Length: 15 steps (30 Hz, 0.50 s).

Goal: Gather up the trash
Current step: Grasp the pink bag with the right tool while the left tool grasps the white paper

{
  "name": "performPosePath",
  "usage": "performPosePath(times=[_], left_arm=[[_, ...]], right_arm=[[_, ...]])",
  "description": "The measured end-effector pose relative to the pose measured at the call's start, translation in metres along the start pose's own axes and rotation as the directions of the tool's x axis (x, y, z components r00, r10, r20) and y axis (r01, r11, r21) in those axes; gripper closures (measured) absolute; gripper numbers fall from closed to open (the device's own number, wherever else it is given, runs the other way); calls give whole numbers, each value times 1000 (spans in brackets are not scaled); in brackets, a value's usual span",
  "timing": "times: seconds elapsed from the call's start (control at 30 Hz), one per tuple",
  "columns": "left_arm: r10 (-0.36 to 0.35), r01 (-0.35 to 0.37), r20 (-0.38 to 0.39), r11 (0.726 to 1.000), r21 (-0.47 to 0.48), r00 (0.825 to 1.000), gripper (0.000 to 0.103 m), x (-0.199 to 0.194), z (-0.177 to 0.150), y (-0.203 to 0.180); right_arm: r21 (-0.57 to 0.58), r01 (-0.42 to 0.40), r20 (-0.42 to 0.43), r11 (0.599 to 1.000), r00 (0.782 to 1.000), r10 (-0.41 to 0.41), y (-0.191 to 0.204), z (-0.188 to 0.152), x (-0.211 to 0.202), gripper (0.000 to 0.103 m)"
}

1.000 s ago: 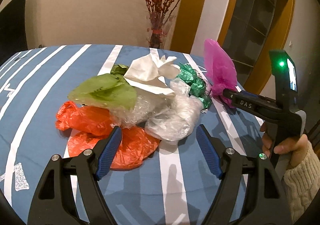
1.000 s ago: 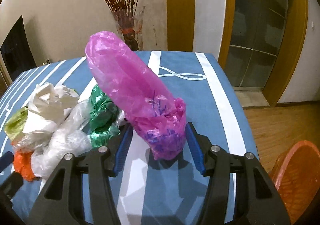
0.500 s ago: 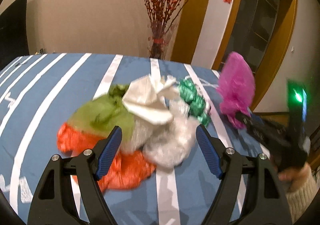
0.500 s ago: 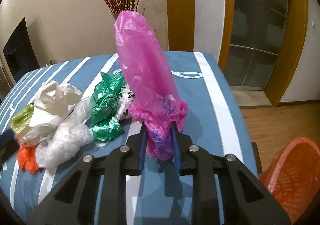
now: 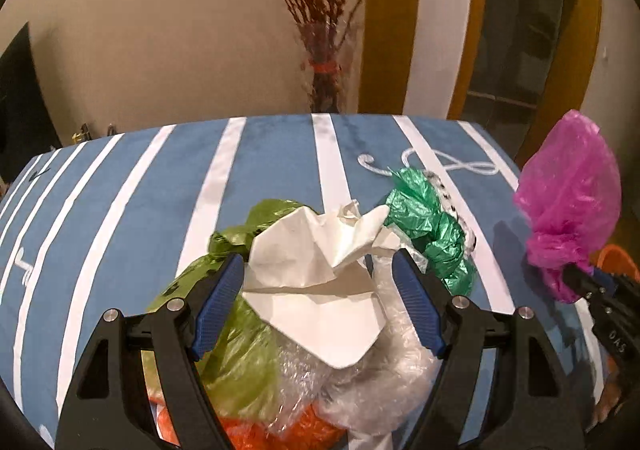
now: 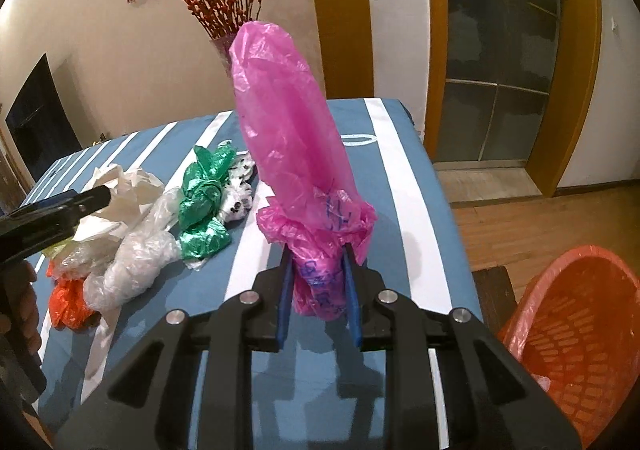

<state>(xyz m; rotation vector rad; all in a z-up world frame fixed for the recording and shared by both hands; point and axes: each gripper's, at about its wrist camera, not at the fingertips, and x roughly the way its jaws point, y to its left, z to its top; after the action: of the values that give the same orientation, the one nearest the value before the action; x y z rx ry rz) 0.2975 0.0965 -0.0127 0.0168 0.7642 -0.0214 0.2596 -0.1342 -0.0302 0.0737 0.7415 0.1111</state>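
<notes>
In the right wrist view, our right gripper (image 6: 317,292) sits at frame centre, its blue pads clamped on the base of the pink bag (image 6: 294,154), which rises upright above them. Lower right stands the orange basket (image 6: 576,334). In the left wrist view, our left gripper (image 5: 320,302) gapes wide around the white paper (image 5: 316,282) at centre, pads not pressing it.
</notes>
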Motion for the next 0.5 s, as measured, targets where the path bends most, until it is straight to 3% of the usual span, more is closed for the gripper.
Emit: performPosePath(times=[0.27,0.3,0.4,0.5], left_arm=[[-9,12,-44,997,75,999,28,18,14,-2],[-15,19,-52,997,71,999,30,21,15,0],[-66,69,-79,997,33,995,50,29,17,8],[-91,91,-69,996,7,993,55,29,17,12]], right_arm=[[0,-3,-7,1000,1000,3,-1,-3,1,80],[-1,-4,-9,1000,1000,4,-1,-3,1,80],[-3,-5,-12,1000,1000,5,-1,-3,1,80],[-1,-5,-14,1000,1000,5,-2,-3,1,79]])
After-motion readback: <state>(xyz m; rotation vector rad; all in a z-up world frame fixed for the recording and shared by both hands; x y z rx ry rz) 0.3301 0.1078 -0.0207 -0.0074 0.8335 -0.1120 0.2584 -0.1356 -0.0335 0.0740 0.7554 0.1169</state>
